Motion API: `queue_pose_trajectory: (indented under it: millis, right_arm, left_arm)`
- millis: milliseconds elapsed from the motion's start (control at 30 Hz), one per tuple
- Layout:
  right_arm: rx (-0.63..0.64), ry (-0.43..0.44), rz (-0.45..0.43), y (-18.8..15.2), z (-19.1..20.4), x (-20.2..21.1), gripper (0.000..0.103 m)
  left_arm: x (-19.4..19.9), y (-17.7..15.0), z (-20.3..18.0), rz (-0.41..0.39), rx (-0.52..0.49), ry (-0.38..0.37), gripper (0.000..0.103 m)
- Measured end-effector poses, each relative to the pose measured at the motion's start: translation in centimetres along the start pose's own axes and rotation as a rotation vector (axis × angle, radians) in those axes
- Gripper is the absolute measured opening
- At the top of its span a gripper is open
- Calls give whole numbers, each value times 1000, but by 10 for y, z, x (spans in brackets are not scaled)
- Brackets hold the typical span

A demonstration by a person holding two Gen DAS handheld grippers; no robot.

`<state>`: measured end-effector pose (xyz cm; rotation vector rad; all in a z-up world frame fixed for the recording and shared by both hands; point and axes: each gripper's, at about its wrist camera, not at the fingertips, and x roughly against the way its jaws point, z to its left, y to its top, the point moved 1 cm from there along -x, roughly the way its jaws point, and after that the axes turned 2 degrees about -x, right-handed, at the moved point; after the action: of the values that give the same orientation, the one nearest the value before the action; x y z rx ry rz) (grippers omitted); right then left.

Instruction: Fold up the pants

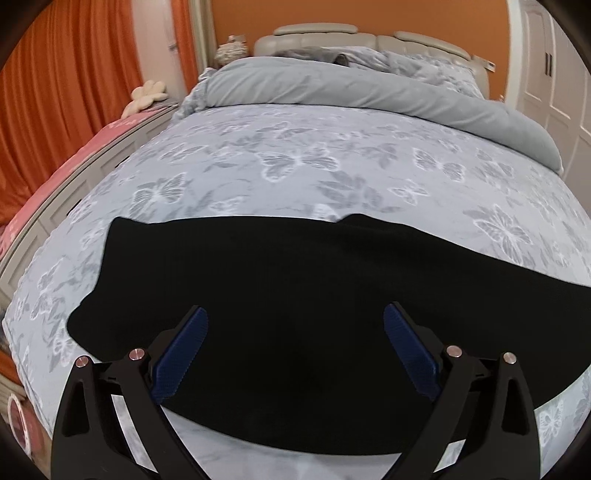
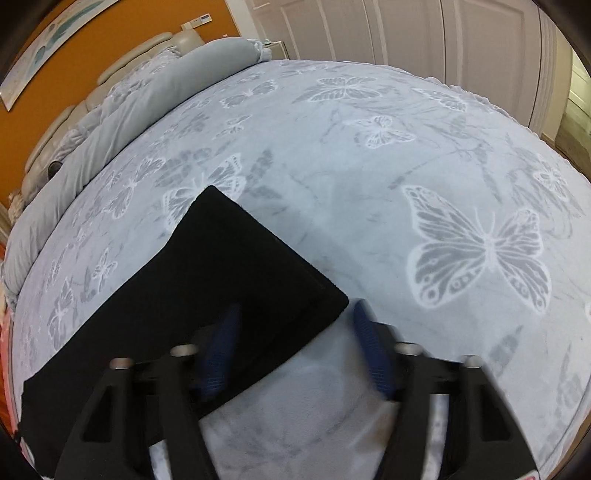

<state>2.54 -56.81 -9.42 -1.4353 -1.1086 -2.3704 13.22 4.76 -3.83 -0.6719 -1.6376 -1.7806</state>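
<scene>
The black pants (image 1: 258,295) lie flat across the near part of my bed (image 1: 295,147), stretched left to right over the grey butterfly-print bedspread (image 2: 406,184). My left gripper (image 1: 295,314) hangs over the middle of them with its blue fingers (image 1: 184,354) spread wide apart and nothing between them; whether the tips touch the cloth I cannot tell. My right gripper (image 2: 295,325) is at the right end of the pants, over the squared-off end (image 2: 258,258), also spread apart (this view is a little blurred): one blue finger sits above the black cloth, the other just beside the near corner, over bare bedspread. Neither claw has hold of anything. At the far end of the bed a plain grey duvet (image 1: 332,85) is bunched against the padded beige headboard (image 1: 369,40). Orange curtains (image 1: 66,81) hang at far left, white panelled doors (image 2: 406,29) at right.
</scene>
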Motion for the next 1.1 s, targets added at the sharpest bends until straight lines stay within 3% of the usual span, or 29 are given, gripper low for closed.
queue_pose_trajectory:
  millis: [67,167,233,267,300,367,433,500,567,667,767,867,1000,1033,1100]
  right_arm:
    - [-51,64,-2,6,-5,6,18]
    - [-45,96,-52,11,1,25,17]
    - [0,46,-37,8,3,18,19]
    - [20,-28,24,1,-1,0,23]
    - [14,-26,20,-4,-5,-4,27]
    - [8,-81,-9,1,1,9,29]
    - [62,-124,-133,4,27,43,33]
    - [205,0,-243,-6,85,84,36]
    - [324,164,-228,-27,141,102,36]
    - [505,376,-96,-78,241,101,36]
    - [644,504,51,-134,343,80,36]
    - [733,524,125,-174,431,53,36]
    - [819,478,193,-211,513,18,37]
    - [840,461,211,-218,527,7,40]
    - [909,415,248,-239,553,-12,60]
  left_arm:
    - [-5,-3,-12,7,-40,10,94]
    - [-7,-6,-17,12,-78,26,94]
    - [-8,-6,-15,16,-81,30,95]
    - [-8,-5,-13,20,-76,31,95]
    - [-9,-5,-10,27,-67,37,96]
    - [-16,-5,0,68,-43,72,96]
    - [-25,-5,19,126,13,140,96]
    - [-29,-5,39,163,64,178,96]
    - [-34,-6,69,210,155,187,96]
    - [-39,-11,104,261,276,157,96]
    - [-41,-17,125,286,331,152,96]
    - [-39,-20,133,291,303,150,96]
    - [-32,-21,139,262,208,181,96]
    - [-30,-21,144,253,188,191,96]
    - [-28,-22,153,245,174,194,96]
